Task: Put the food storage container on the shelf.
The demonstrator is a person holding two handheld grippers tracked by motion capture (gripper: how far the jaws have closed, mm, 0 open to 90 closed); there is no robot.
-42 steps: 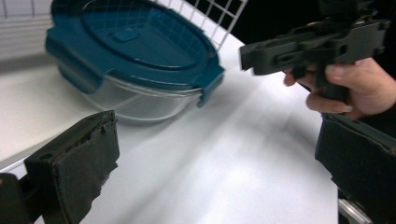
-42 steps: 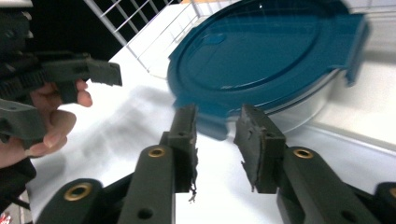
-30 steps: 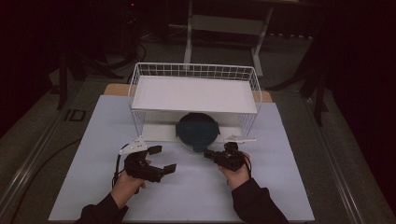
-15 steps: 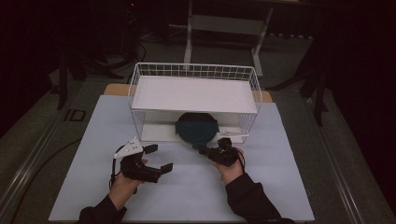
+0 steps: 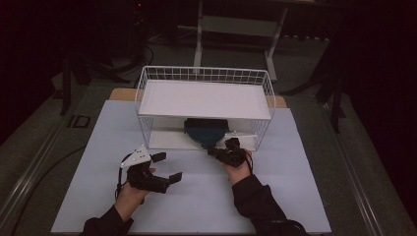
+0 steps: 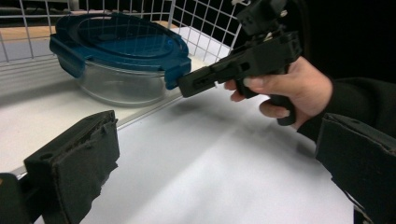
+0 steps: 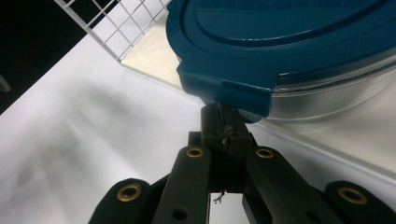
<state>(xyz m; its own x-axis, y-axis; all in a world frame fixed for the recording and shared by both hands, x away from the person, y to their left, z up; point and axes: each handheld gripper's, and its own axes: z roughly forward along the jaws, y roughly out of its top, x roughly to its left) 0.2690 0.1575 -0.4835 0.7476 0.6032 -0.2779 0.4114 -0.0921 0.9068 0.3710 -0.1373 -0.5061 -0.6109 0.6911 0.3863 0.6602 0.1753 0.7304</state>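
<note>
A glass container with a dark blue clip-on lid (image 5: 206, 131) (image 6: 116, 39) (image 7: 280, 42) stands on the bottom level of a white wire rack (image 5: 204, 73), under its shelf. My right gripper (image 5: 212, 151) (image 6: 184, 86) (image 7: 224, 119) is shut. Its joined tips touch the underside of the lid's front latch tab (image 7: 226, 91). My left gripper (image 5: 169, 167) (image 6: 215, 177) stands open over the white table top, left of the container and a hand's width short of the rack, with nothing between its jaws.
The rack's white shelf (image 5: 204, 98) covers the container from above, and wire walls close its sides and back. A white mat (image 5: 295, 187) covers the table, with open room in front of the rack. Dark floor and stand legs lie beyond.
My right gripper has moved forward and a little left, up to the lid's latch tab. The left gripper has hardly moved.
</note>
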